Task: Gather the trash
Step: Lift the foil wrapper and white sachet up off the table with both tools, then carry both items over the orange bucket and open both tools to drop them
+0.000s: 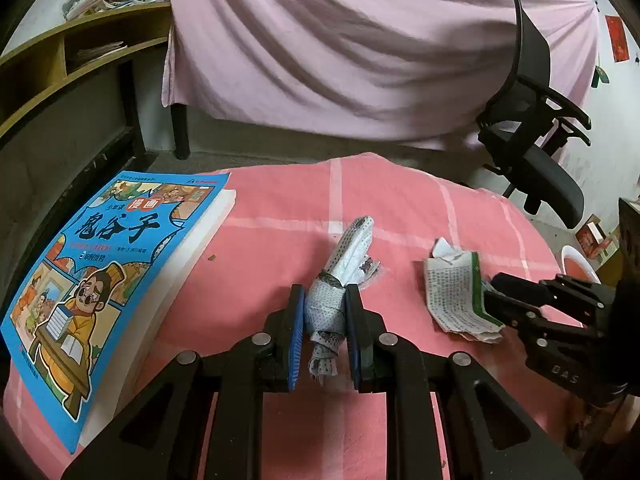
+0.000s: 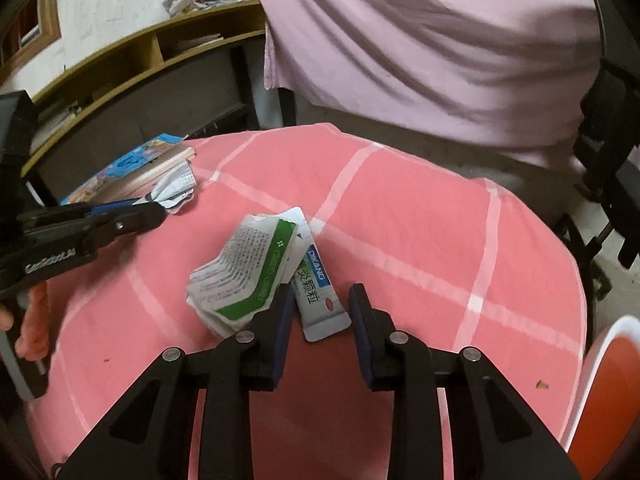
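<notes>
Pink cloth (image 1: 280, 208) holds the trash. Left tongs (image 1: 325, 320) squeeze a twisted wrapper (image 1: 336, 292) beside the book (image 1: 108, 264). Right tongs (image 2: 320, 312) gape around a packet (image 2: 316, 292), farther from the book, pointing straight between them.

Black left gripper (image 1: 325, 322), blue pads, silver pivot screws, black right gripper (image 2: 320, 320)

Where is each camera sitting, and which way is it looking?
Left wrist: rides the left claw, looking forward over the pink cloth at the gripped dotted wrapper; its fingers show.
Right wrist: rides the open right claw, facing the medicine sachets; a hand shows.
Shared: cloth, comic book, both trash piles, each other's claw.
</notes>
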### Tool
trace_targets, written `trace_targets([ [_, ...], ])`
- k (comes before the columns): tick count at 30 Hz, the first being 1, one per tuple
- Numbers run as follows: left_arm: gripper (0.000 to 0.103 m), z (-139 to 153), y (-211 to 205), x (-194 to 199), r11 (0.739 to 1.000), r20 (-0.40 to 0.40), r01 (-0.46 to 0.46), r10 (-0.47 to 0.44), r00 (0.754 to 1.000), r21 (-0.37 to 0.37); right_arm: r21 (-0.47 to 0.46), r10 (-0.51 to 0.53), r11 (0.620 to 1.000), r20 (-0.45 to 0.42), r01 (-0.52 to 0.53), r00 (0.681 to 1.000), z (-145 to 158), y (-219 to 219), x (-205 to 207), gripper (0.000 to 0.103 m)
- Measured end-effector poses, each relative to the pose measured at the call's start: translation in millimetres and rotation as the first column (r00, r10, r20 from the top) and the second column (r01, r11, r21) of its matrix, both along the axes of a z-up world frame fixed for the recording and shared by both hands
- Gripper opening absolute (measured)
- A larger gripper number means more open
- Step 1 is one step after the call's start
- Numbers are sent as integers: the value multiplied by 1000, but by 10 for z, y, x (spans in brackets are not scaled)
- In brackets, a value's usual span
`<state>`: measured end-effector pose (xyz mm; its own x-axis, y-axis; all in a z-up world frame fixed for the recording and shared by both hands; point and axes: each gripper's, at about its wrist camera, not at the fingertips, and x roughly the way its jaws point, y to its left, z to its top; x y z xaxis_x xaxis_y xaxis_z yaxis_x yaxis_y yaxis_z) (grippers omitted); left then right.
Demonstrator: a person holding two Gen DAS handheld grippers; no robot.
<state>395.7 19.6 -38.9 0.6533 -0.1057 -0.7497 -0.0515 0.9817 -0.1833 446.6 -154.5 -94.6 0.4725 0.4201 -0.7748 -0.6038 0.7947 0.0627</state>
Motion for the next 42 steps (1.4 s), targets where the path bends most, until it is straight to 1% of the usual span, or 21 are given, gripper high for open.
trace_targets([
  [3, 16, -10, -47, 13, 1000, 3, 4, -4, 1000, 16, -33, 2, 999, 23, -2, 1000, -14, 58, -12, 25],
  [4, 16, -11, -60, 9, 1000, 7, 6, -6, 1000, 20, -50, 1, 999, 38, 0, 999, -18, 77, -31, 22],
  [6, 16, -16, -87, 0, 1000, 16, 10, -10, 1000, 11, -68, 1, 998, 60, 3, 998, -20, 94, -83, 19],
  [8, 16, -22, -113, -4, 1000, 24, 12, -12, 1000, 1, -73, -11, 997, 78, 17, 997, -11, 78, -117, 18],
  [10, 16, -15, -142, -12, 1000, 33, 19, -19, 999, -2, -62, -32, 997, 93, 38, 995, 17, 17, -147, 18],
  [13, 16, 19, -210, -75, 999, 63, 31, -30, 998, -12, -14, -78, 997, 138, 81, 987, 103, -106, -202, 18],
  [16, 16, 112, -310, -198, 997, 127, 42, -34, 991, -57, 41, -129, 992, 209, 123, 969, 214, -229, -308, 18],
  [19, 16, 236, -435, -343, 996, 224, 67, -51, 973, -62, 124, -181, 981, 287, 151, 941, 346, -387, -482, 18],
  [22, 16, 362, -564, -536, 996, 334, 85, -69, 940, -35, 220, -240, 961, 352, 170, 905, 465, -584, -727, 18],
  [24, 16, 444, -635, -669, 995, 395, 98, -76, 915, -34, 257, -260, 952, 380, 169, 888, 514, -654, -853, 18],
  [28, 16, 543, -732, -850, 991, 462, 119, -81, 883, -54, 286, -295, 942, 460, 175, 837, 639, -801, -1176, 18],
  [33, 16, 670, -945, -1067, 988, 533, 148, -102, 840, -44, 314, -333, 933, 557, 179, 761, 774, -1064, -1484, 18],
  [36, 16, 728, -1124, -1111, 990, 549, 137, -100, 830, -28, 355, -373, 916, 578, 187, 726, 840, -1255, -1543, 18],
  [38, 16, 750, -1289, -1058, 988, 534, 151, -115, 838, -25, 384, -404, 901, 580, 201, 707, 858, -1416, -1560, 18],
  [42, 16, 774, -1570, -1012, 984, 520, 172, -129, 844, -35, 434, -458, 873, 565, 225, 687, 874, -1715, -1581, 18],
])
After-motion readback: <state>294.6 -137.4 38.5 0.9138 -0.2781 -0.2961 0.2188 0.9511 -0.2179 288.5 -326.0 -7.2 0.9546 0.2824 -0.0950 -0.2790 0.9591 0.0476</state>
